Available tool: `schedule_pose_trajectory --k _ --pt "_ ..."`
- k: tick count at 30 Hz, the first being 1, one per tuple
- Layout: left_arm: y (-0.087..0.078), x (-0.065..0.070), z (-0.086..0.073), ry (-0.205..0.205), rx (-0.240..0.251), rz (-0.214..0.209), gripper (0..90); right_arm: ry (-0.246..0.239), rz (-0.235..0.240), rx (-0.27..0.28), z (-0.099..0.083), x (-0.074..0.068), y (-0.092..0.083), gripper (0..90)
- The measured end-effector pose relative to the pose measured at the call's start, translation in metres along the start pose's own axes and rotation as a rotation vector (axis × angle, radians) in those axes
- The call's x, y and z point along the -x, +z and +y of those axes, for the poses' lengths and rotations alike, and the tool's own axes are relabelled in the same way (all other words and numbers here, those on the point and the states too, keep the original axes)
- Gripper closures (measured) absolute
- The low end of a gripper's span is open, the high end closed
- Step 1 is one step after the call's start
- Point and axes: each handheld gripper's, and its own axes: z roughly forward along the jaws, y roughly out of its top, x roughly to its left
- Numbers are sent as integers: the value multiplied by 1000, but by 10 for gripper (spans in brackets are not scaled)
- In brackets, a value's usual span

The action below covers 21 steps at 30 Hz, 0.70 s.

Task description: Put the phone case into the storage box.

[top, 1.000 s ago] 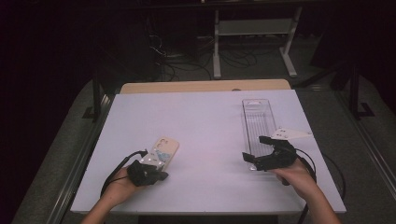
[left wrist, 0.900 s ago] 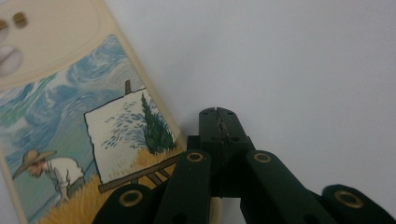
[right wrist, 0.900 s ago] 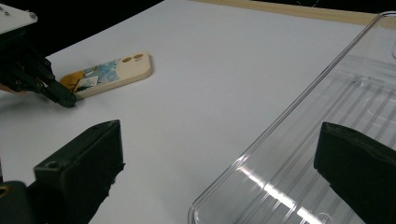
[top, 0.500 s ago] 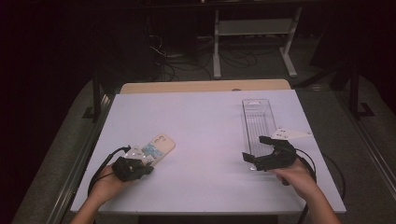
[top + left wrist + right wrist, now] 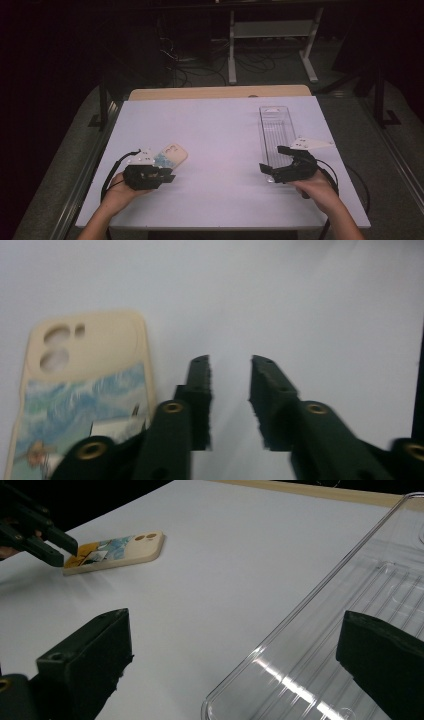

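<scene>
Just to the left of the left gripper's [image 5: 230,400] black jaws, a cream phone case with a blue painted seascape on its back [image 5: 85,395] is lying flat on the white table [image 5: 225,130], apart from both pads. Those jaws have just been opening and are now standing a little apart with nothing between them but bare tabletop. Across the table, the right gripper [image 5: 235,665] is holding its jaws wide apart, straddling the near corner of a long clear plastic tray [image 5: 350,630] without pressing on it, so far as I can judge. From that gripper the case is lying far off to the upper left, with the left gripper's tips hanging right at its near end.

What is looking risky: the case is sitting thin and flat, so if the left gripper is closing beside it rather than over an edge, the pads may be skidding off and shoving it away. On the tray side, a squeeze on the slick rim could be tipping or sliding it
</scene>
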Motion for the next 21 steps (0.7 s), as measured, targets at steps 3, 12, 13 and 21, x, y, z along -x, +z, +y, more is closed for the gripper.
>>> schedule_pose_trajectory --k 3,12,13,21 --pt "0 2 4 8 51 -14 524 -1 -1 1 0 0 0 9" --pt "9 6 5 16 76 -23 45 -4 -3 0 0 0 0 9" --pt "9 6 4 25 73 -20 13 -4 -3 0 0 0 0 9" --pt "7 5 3 23 88 -12 0 -4 -2 1 0 0 0 9"
